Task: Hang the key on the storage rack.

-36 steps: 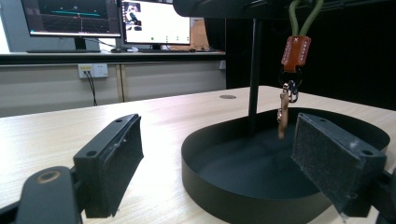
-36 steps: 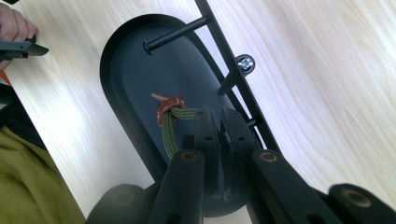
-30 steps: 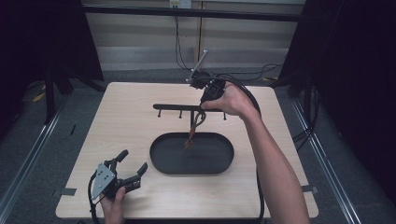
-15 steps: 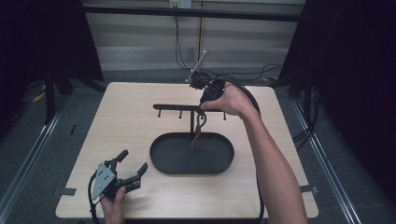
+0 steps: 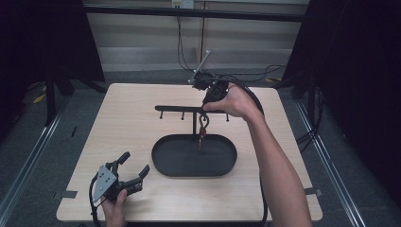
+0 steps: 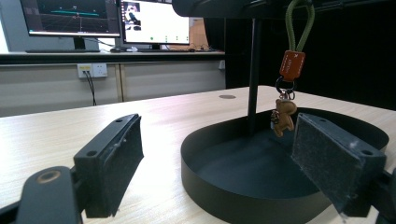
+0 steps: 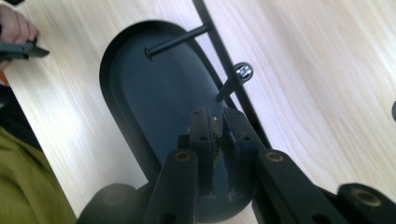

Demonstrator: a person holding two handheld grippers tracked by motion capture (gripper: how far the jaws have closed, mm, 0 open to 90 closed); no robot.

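A black T-shaped rack [image 5: 182, 109] stands in an oval black tray [image 5: 165, 163] at the table's middle. My right gripper [image 5: 205, 107] sits at the rack's crossbar, just right of the post, shut on the green cord [image 7: 215, 133] of a keychain [image 5: 202, 128]. The keychain [image 6: 286, 109] hangs over the tray with an orange tag and a small brown bear charm. A peg [image 7: 236, 77] of the crossbar lies just ahead of the right gripper [image 7: 215, 116]. My left gripper [image 5: 135, 163] rests near the table's front left, open and holding nothing. The left gripper [image 6: 217, 126] faces the tray [image 6: 210, 186].
The crossbar carries several short pegs [image 5: 161, 115]. Cables [image 5: 265, 75] trail off the table's far edge behind my right hand. Monitors [image 6: 70, 18] stand on a bench beyond the table. Bare wood lies left and right of the tray.
My right gripper has shifted slightly right and up along the crossbar, carrying the keychain with it. The left gripper has stayed put.
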